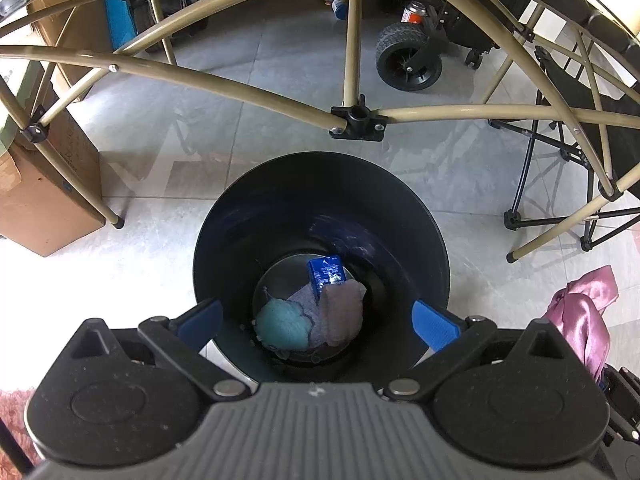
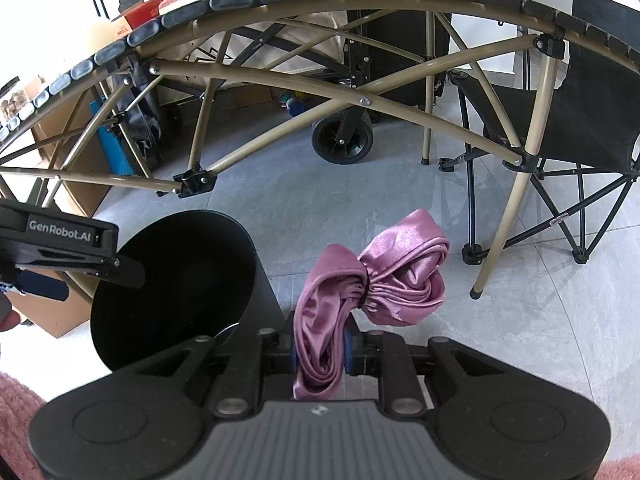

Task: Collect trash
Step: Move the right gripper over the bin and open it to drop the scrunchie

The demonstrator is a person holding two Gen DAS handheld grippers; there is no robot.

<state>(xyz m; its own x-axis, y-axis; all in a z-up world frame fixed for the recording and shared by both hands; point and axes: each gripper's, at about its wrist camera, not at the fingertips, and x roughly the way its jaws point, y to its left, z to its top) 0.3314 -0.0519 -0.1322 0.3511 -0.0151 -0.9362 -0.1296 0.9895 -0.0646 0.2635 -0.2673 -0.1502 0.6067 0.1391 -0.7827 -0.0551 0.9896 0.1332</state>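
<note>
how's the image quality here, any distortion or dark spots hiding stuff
Left wrist view: fisheye bends the tan metal table tubes into arcs; the black round bin stays readable inside. Right wrist view: same bin is pure black inside; the pink satin cloth shows glare.

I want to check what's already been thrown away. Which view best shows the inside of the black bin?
The left wrist view: it looks straight down into the black bin, showing a blue carton and crumpled cloths at the bottom. The right wrist view shows only its dark, unreadable opening.
</note>
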